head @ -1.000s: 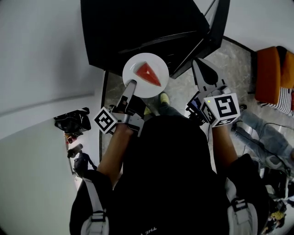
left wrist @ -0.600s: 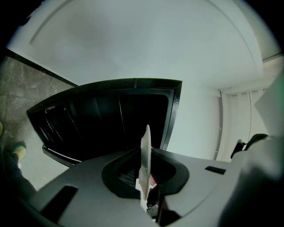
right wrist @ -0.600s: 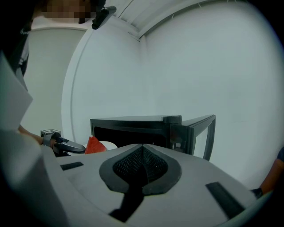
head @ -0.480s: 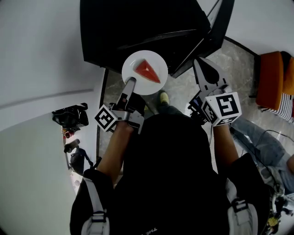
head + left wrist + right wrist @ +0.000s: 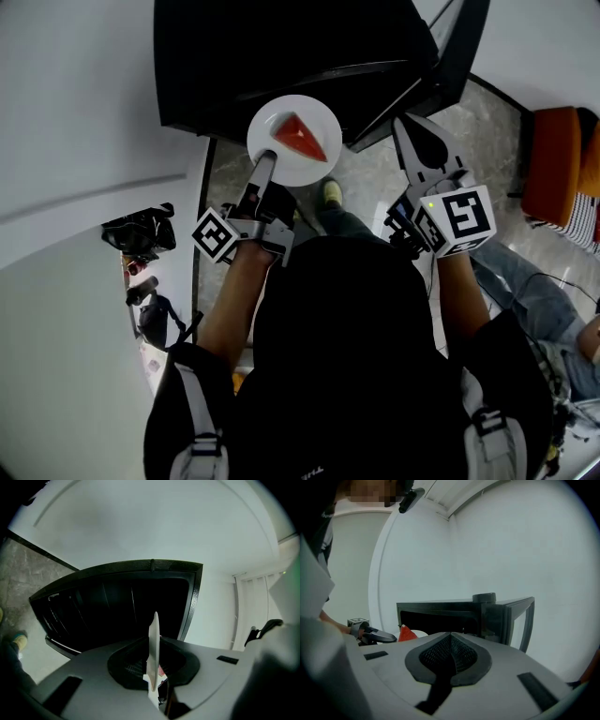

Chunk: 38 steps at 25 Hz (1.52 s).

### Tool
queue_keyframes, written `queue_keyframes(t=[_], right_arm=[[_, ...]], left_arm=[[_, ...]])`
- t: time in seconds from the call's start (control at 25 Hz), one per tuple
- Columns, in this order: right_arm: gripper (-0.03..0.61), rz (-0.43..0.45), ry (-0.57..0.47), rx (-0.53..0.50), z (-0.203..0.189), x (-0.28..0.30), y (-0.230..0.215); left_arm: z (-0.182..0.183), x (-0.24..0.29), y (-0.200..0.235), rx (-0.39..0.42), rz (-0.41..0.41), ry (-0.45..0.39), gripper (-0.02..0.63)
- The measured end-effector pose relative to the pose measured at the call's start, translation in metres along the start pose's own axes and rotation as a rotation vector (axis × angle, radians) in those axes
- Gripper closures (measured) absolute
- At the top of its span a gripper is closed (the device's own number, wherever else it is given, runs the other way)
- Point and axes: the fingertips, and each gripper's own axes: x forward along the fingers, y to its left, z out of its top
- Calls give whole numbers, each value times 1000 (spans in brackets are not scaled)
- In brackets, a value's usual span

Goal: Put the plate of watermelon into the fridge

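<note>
Left gripper [image 5: 265, 169] jaws clamped on near rim of plate [image 5: 321, 161] (in the left gripper view the plate stands edge-on between them). Watermelon [image 5: 300, 137] wedge lies on the plate, roughly centred. Plate is held out at the front edge of the open black fridge [image 5: 281, 47], against its dark opening. Right gripper [image 5: 413, 133] jaws are together with nothing between them, well apart from the plate, near fridge door [image 5: 461, 47].
</note>
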Motion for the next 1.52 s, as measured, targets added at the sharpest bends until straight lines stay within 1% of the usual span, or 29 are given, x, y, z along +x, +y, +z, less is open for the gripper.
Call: queue_keyframes(t=[0.2, 0.56, 0.68, 0.88, 1.24, 1.32, 1.52], right_arm=[[568, -26, 76, 8, 14, -6, 7], [568, -5, 140, -14, 28, -9, 18], [568, -4, 158, -20, 35, -10, 23], [568, 15, 166, -28, 35, -8, 32], [568, 7, 199, -24, 36, -16, 43], [568, 12, 213, -21, 33, -18, 49], [568, 27, 217, -4, 24, -17, 61]], left_arm=[[-1, 3, -8, -63, 27, 35, 572], [-3, 3, -12, -121, 47, 34, 572], [-1, 4, -13, -124, 52, 36, 571], [-2, 3, -7, -124, 60, 38, 571], [-2, 2, -4, -164, 46, 7, 571], [-3, 0, -2, -177, 46, 1, 571], [-4, 0, 5, -168, 49, -5, 571]])
